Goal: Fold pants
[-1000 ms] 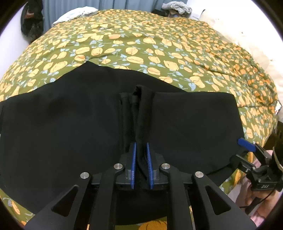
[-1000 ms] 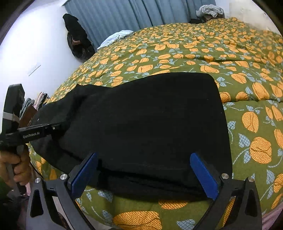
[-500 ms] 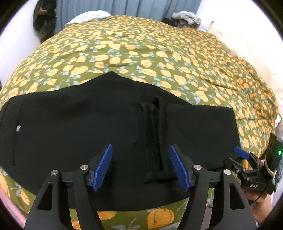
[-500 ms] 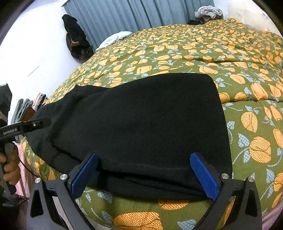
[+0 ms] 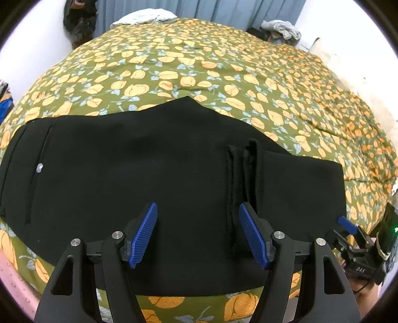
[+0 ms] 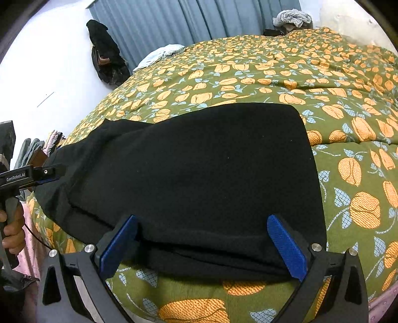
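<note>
Left wrist view gives us the bed first, its olive quilt printed with orange flowers filling most of the frame, with blue curtains behind it. Across the near edge of the bed lie the black pants, spread flat and wide, with a pocket slit and a small silver button at their left end. Right of the middle we see a bunched ridge of folds running toward us.

Our left gripper hangs over the near edge of the pants with its blue pads spread wide; nothing sits clamped between them, and the ridge of folds runs just inside the right pad. Whether the pads touch the cloth below we cannot tell. At the far right, our right gripper shows near the corner of the pants.

From the right wrist view, the pants cover the near part of the bed, layered at the close edge. Our right gripper also stands wide apart, its pads straddling that layered edge without pinching it. The left gripper appears at the left edge of the frame, beside the far end of the pants, held in a hand.
</note>
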